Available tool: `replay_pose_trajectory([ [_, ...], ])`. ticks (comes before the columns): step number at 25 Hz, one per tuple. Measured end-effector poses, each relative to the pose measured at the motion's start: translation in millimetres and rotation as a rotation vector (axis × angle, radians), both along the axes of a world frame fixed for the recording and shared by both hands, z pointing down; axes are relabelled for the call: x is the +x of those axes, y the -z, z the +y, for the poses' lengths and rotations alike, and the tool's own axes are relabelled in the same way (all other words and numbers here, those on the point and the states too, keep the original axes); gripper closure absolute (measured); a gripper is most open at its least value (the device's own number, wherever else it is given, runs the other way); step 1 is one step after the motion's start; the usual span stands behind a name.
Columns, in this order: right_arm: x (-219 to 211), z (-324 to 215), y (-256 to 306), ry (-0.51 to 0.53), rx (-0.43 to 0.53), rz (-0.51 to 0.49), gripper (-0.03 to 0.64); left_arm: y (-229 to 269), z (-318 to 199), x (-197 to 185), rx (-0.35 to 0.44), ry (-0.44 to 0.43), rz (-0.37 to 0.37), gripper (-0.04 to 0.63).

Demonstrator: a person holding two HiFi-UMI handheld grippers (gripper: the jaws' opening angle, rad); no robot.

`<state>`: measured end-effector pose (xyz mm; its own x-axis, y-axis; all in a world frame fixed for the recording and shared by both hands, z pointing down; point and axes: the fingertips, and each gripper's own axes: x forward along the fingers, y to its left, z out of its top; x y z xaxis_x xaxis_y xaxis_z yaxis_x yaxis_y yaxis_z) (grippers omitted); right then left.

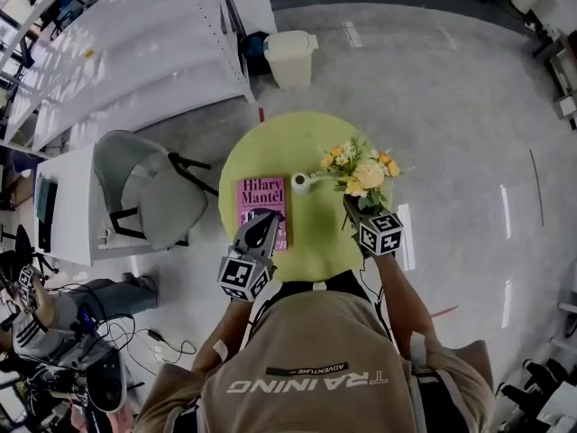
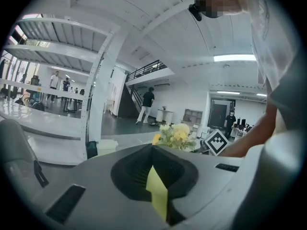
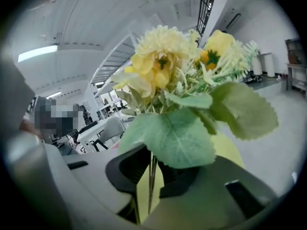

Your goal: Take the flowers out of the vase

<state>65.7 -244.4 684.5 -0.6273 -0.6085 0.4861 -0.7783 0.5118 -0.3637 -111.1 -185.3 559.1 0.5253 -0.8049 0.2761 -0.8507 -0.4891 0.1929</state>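
A small white vase stands near the middle of the round green table. The bunch of yellow and cream flowers is out of the vase, just to its right. My right gripper is shut on it. In the right gripper view the thin stems run between the pads of the right gripper, while leaves and blooms fill the picture. My left gripper hovers over the book, shut and empty. The left gripper points towards the flowers.
A pink book lies on the table's left half, under my left gripper. A grey chair stands left of the table, a white bin beyond it, white shelving at far left. A person sits at lower left.
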Motion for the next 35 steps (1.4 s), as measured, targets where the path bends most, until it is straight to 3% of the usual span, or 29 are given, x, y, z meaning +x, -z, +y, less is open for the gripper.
replay_pose_trajectory([
  [4,7,5,-34,0.015,-0.117,0.008,0.563,-4,-2,8,-0.014,-0.001,-0.003,0.589],
  [10,13,-3,-73,0.025,-0.215,0.062,0.563,-10,-12,18,-0.027,-0.002,-0.01,0.589],
  [18,20,-5,-113,-0.06,-0.33,0.091,0.515,-21,-17,14,-0.041,0.022,-0.015,0.589],
  [20,20,-3,-117,-0.051,-0.318,0.14,0.482,-23,-17,13,-0.046,0.027,-0.013,0.589],
  [22,22,-3,-119,-0.042,-0.296,0.208,0.401,-24,-17,12,-0.049,0.03,-0.012,0.589],
  [26,27,-3,-119,-0.056,-0.274,0.286,0.333,-24,-22,12,-0.048,0.029,-0.005,0.589],
  [30,26,3,-106,-0.063,-0.243,0.277,0.333,-22,-22,13,-0.038,0.022,-0.001,0.589],
  [33,18,8,-89,-0.047,-0.187,0.245,0.388,-22,-21,11,-0.034,0.023,0.002,0.589],
  [35,12,7,-62,-0.037,-0.077,0.192,0.51,-20,-19,9,-0.03,0.025,0.004,0.589],
])
